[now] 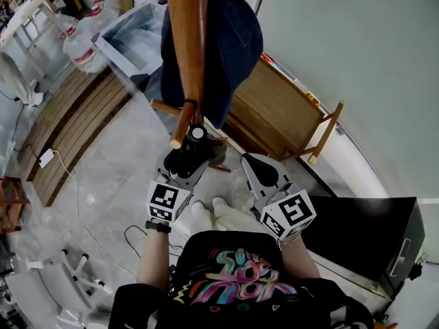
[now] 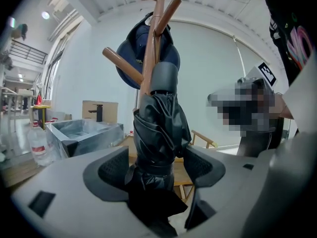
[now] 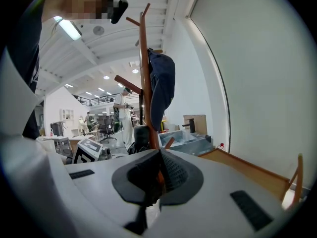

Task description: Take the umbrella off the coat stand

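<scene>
Left gripper view showed the black folded fabric umbrella upright, handle up, mid-frame between the left gripper's parted fingers; the right gripper's fingers were together.

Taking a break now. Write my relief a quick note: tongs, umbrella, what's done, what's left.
Left tongs: open, jaws either side of the folded black fabric umbrella, no grip yet.
Right tongs: shut, empty.
Umbrella hangs upright against the brown wooden coat stand.
Done: left tongs lined up.
Left: close, then lift it off the stand.
</scene>
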`<state>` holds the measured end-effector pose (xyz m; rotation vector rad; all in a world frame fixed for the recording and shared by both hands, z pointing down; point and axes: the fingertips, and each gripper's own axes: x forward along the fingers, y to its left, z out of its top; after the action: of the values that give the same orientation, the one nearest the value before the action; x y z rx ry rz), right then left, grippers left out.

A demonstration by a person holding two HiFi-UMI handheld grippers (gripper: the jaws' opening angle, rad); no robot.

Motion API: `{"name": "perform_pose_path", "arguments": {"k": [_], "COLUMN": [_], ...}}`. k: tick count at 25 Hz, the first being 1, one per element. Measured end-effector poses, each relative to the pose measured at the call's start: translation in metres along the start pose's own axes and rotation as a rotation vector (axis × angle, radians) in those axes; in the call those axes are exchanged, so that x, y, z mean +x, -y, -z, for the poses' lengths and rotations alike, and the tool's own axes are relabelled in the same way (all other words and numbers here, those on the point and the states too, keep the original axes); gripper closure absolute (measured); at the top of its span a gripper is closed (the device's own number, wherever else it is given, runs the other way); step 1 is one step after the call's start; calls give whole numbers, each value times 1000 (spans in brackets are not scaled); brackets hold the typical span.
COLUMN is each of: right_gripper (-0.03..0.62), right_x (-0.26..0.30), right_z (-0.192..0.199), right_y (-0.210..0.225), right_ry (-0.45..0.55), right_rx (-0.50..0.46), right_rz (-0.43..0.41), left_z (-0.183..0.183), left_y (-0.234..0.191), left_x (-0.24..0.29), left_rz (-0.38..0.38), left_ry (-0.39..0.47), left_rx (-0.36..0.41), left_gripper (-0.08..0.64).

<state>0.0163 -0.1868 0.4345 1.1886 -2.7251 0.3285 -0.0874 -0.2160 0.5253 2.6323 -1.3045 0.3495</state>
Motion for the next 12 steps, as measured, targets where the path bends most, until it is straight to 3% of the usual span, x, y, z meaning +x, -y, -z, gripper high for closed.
{"name": "perform_pose_path", "arguments": {"k": [12], "right_gripper": [575], "right_x": [-8], "right_z": [3], "right_y": [5], "right_ry": [-4], "right_rx": [12], "right_rz": [37], "left_z": [1], "left_y": [3], "left_x": [13], "left_rz": [68], "left_ry": [17], "left_rx": [-1], "left_gripper": [241]}}
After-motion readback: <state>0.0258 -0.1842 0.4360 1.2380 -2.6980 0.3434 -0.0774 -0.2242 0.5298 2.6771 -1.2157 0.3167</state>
